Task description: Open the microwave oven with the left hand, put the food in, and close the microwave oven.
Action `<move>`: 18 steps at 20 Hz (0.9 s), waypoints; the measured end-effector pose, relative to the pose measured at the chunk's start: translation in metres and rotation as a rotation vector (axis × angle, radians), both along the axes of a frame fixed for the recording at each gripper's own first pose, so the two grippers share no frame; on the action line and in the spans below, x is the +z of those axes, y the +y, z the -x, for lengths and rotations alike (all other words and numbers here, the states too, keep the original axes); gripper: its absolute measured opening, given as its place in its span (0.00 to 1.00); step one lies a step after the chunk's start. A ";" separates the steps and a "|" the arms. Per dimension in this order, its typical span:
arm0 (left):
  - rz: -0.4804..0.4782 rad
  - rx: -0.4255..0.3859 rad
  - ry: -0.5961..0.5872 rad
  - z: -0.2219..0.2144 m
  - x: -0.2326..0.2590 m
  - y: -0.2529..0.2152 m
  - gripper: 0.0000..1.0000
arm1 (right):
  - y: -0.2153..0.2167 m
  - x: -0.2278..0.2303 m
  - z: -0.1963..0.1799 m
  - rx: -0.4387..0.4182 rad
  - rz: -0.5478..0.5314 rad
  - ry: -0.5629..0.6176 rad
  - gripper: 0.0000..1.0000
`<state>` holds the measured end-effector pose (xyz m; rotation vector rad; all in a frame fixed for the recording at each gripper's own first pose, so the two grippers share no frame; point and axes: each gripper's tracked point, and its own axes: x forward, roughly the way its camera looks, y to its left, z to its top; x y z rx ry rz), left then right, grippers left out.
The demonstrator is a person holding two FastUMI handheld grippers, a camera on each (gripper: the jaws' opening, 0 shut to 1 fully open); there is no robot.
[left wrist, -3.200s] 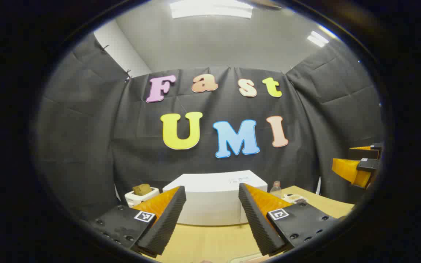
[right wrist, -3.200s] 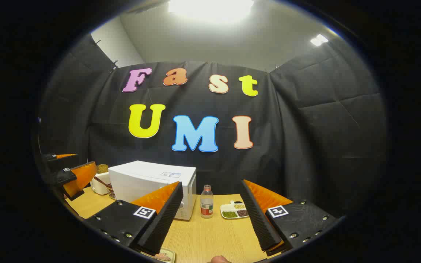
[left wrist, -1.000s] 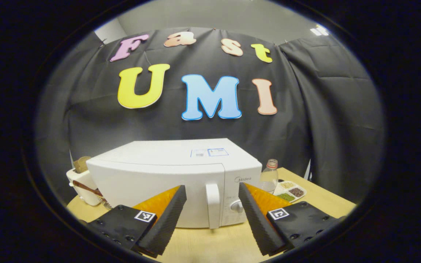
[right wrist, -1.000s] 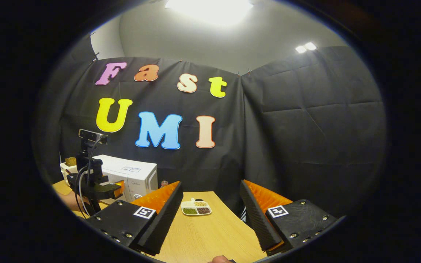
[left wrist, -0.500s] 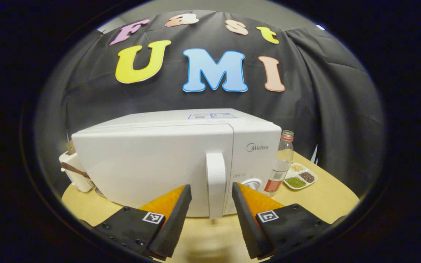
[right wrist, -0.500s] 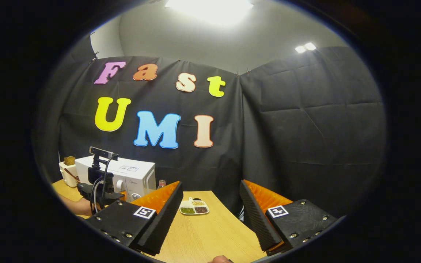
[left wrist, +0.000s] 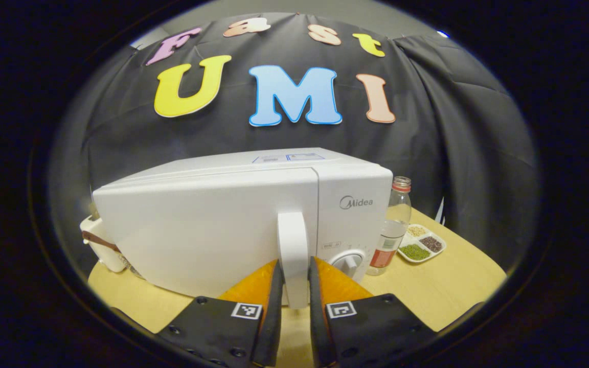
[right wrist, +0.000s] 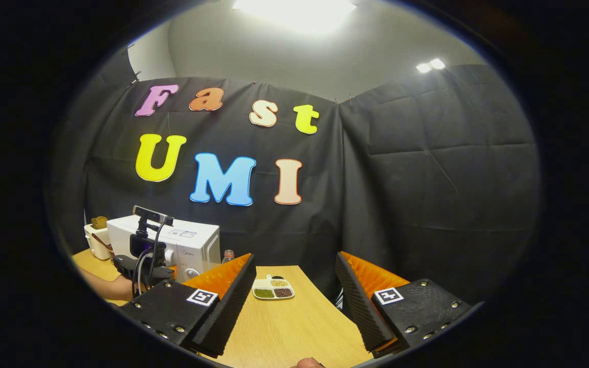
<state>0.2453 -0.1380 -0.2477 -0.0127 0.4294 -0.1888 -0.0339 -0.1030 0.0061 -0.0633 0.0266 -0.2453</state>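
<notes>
The white microwave oven [left wrist: 233, 214] sits on the bench [left wrist: 443, 286], long axis running left to right, closed door facing the left claw [left wrist: 293, 278]. That claw is clenched on the upright door handle [left wrist: 293, 250]. The right claw [right wrist: 294, 286] hangs released over the bench, well apart.

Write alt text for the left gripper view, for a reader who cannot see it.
The left gripper has its jaws closed on the vertical door handle of a white microwave oven, whose door is shut. The oven stands on a wooden table; to its right are a clear bottle and a small divided dish of grains.
</notes>
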 end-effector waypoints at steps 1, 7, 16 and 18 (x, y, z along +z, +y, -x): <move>0.001 0.001 -0.001 -0.001 0.001 0.000 0.29 | 0.000 -0.001 0.000 0.006 -0.002 0.000 0.95; -0.008 0.019 0.037 0.000 0.000 0.000 0.13 | 0.008 0.003 -0.008 0.059 -0.006 -0.019 0.95; 0.066 0.026 0.076 0.088 0.010 0.033 0.10 | 0.044 0.000 -0.025 0.192 -0.045 -0.033 0.95; 0.050 0.023 0.074 0.100 0.011 0.041 0.12 | 0.061 0.000 -0.029 0.242 -0.045 -0.034 0.95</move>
